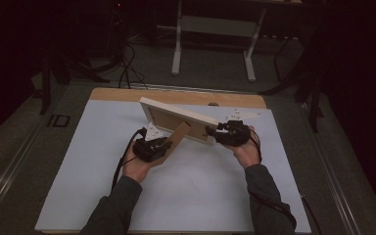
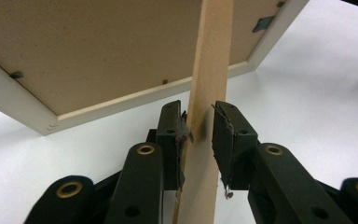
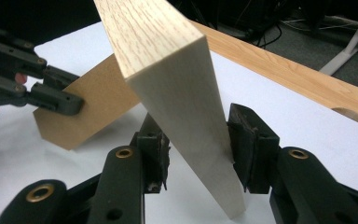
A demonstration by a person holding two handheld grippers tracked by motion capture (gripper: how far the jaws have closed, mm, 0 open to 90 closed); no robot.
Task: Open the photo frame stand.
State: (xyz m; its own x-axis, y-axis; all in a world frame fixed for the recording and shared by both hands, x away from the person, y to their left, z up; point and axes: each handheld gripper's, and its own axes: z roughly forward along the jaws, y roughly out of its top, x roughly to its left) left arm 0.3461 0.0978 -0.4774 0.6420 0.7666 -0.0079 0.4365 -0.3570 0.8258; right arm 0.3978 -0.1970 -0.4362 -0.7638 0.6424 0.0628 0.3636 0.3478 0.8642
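A pale wooden picture frame [image 1: 176, 113] hangs tilted above the white table cover, its brown backing [image 2: 98, 51] facing me. Its brown fold-out stand [image 1: 178, 137] swings out toward the near left. My left gripper [image 1: 164, 145] is shut on that stand [image 2: 209, 56], and the strip runs up between the pads of the left gripper [image 2: 199, 126]. My right gripper [image 1: 210, 131] holds the frame's right end. In the right gripper view, my right gripper [image 3: 198, 135] has both pads pressed on the frame's cream side [image 3: 177, 84]. The left gripper [image 3: 70, 105] clamps the stand [image 3: 98, 102] farther off.
The white cover [image 1: 191, 186] spreads over most of the table, with a light wood strip [image 1: 117, 94] and a round hole [image 1: 213, 104] along the far edge. Beyond it stand white desk legs [image 1: 176, 49] and floor cables [image 1: 127, 68] in a dark room.
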